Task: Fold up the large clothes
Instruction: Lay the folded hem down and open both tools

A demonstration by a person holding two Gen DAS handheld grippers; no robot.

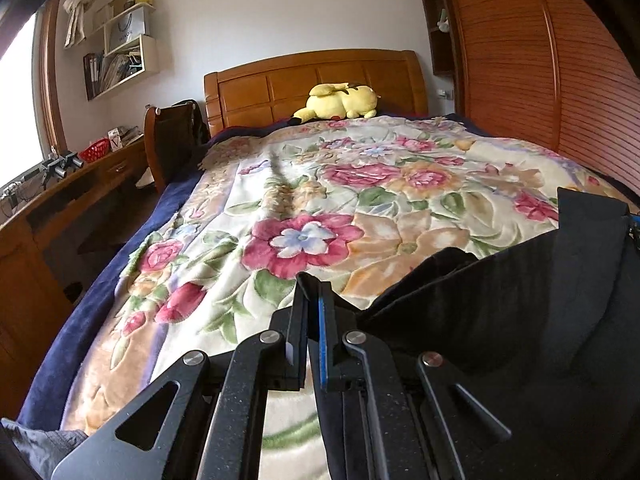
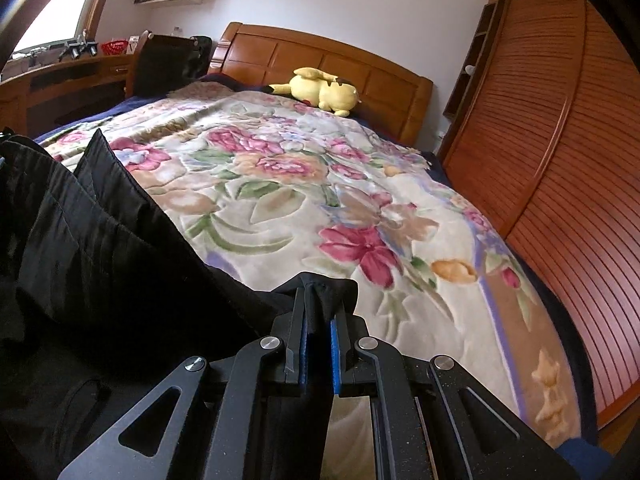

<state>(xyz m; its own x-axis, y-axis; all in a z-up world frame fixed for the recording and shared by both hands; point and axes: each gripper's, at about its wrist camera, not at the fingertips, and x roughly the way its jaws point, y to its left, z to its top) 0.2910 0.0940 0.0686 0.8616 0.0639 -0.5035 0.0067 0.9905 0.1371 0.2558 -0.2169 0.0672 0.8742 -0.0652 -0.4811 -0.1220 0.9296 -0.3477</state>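
Left gripper [image 1: 314, 300] and right gripper [image 2: 318, 300] are each clenched on an edge of the black garment [image 2: 104, 236], which hangs between them above the near end of the floral blanket [image 1: 360, 200]. Far end: yellow plush toy [image 1: 340, 100] against wooden headboard [image 1: 280, 84]. Right: slatted wardrobe [image 2: 560, 140]. Left: desk [image 1: 80, 184].

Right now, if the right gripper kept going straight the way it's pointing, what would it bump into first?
Probably the flowery blanket on the bed. The right gripper, shut on the black garment, tilts downward toward it. The yellow plush toy lies much farther back.
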